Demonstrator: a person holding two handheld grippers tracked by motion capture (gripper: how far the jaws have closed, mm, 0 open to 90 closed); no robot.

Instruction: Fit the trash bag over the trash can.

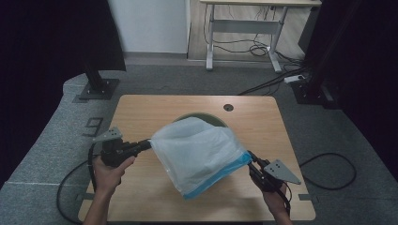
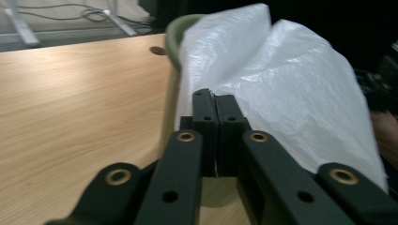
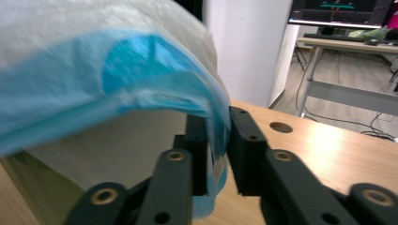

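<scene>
We hold the white bag (image 1: 197, 152) centre frame, left gripper (image 1: 146, 145) and right gripper (image 1: 249, 158) both clamped on its edges; green bin (image 1: 212, 118) behind, cable hole (image 1: 228, 107) above.

Wooden table (image 1: 141, 112) with grommet hole (image 1: 228, 107); white desk (image 1: 244, 28) behind (cables (image 1: 256, 47) underneath).

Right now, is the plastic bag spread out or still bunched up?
Spread out: the plastic bag hangs stretched between the left tool and right tool, each pinching an edge, above the green bin.

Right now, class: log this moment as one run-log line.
left claw: shut on plastic bag | right claw: shut on blue hem | bag above green bin
</scene>
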